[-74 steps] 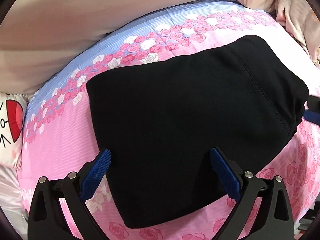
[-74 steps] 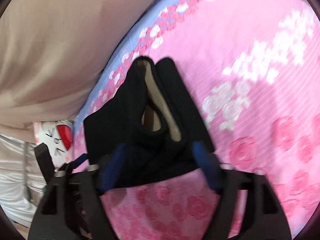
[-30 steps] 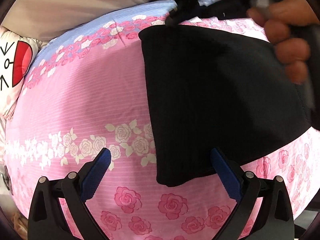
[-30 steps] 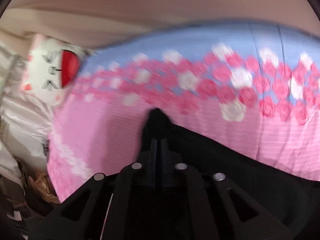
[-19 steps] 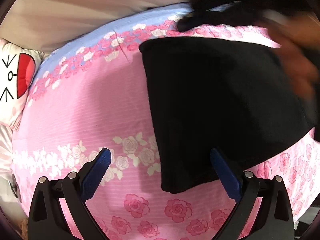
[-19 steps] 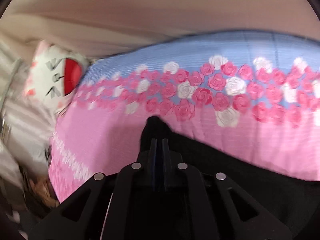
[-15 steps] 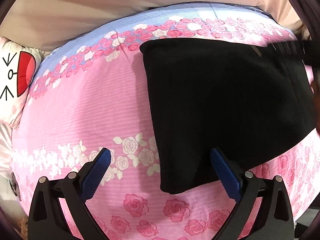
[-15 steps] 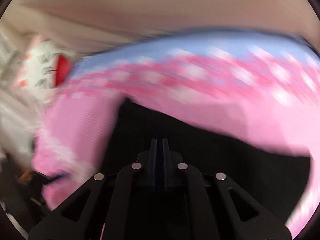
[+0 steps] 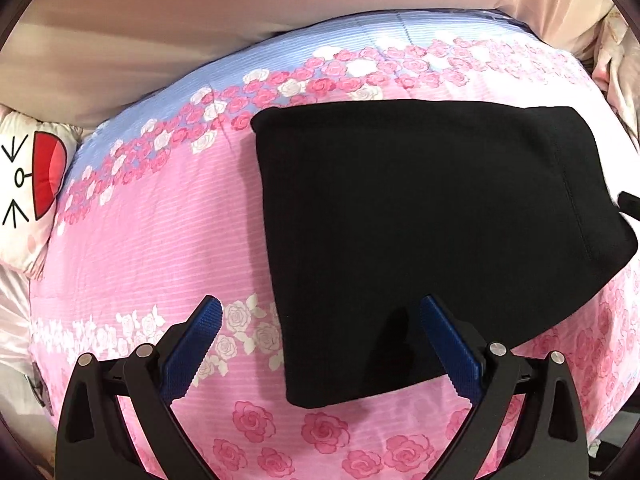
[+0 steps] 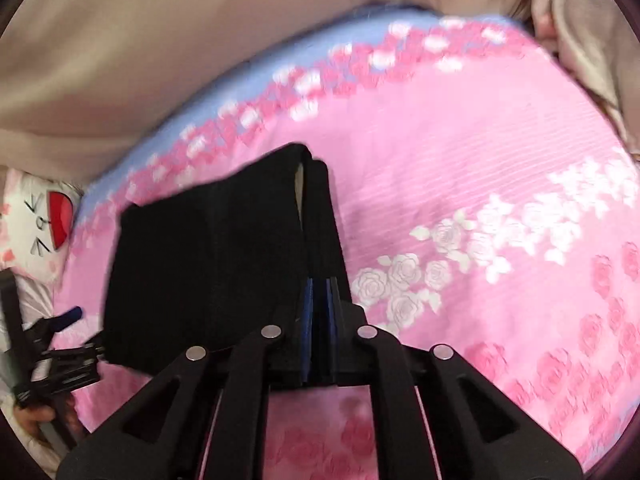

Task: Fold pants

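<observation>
Right wrist view first: the right gripper [image 10: 319, 316] has swept back across the bed from the far edge of the pants [image 10: 208, 264], and its blue pads now sit pressed together right at the pants' right-hand edge. Whether cloth is pinched between them I cannot tell; dark fabric lies against the pads but the picture is smeared.

Left wrist view: the hand that crowded the far right a second ago is gone, and the pants [image 9: 432, 232] lie as one flat black block on the pink rose bedspread [image 9: 152, 240], right of centre, with clean edges and no loose flap. The left gripper [image 9: 320, 344] hovers over the near edge, jaws wide apart and nothing between them.

My read is that the fold has landed; what remains is at most a final smoothing or one more halving.
</observation>
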Tool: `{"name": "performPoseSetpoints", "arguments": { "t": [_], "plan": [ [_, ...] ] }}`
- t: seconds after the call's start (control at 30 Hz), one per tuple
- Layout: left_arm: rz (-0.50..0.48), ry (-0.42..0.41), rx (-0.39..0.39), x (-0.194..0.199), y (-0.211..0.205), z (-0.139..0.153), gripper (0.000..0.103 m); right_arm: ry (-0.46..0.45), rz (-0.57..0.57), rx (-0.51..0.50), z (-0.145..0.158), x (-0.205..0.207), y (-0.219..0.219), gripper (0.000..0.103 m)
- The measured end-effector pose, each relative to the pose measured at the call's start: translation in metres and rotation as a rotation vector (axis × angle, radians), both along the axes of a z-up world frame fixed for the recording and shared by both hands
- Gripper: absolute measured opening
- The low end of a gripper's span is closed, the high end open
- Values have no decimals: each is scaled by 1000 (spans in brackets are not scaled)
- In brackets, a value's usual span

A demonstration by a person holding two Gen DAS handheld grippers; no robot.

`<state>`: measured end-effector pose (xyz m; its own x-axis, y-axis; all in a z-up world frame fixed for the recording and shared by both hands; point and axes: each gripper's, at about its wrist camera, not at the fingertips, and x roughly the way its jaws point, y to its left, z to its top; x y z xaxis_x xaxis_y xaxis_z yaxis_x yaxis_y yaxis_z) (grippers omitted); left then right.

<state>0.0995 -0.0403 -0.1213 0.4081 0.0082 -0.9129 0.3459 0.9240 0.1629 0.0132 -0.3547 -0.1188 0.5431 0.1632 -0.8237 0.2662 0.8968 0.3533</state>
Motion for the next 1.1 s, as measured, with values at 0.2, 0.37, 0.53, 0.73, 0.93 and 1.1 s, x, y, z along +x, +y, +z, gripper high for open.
{"name": "performPoseSetpoints", "arguments": {
  "t": [0.2,0.37,0.53,0.73,0.93,1.1],
  "plan": [
    [-22,33,12,-5,-12,-8,98,61,1,20,-35,-25,-1,36],
    [-39,32,-28,-12,-12,-1,98,4,-57,-23,11,-44,-10,36],
    [-84,34,-49,-19,-19,2,98,-24,89,-44,31,-26,20,29],
    [-116,62,3,-20,-28,-17,98,107,136,-96,-24,-4,35,5],
    [-106,61,3,-18,-28,-20,98,147,135,-165,-20,1,32,23],
    [-81,61,-23,-17,-23,-14,98,40,131,-135,29,-2,46,23]
  ]
}}
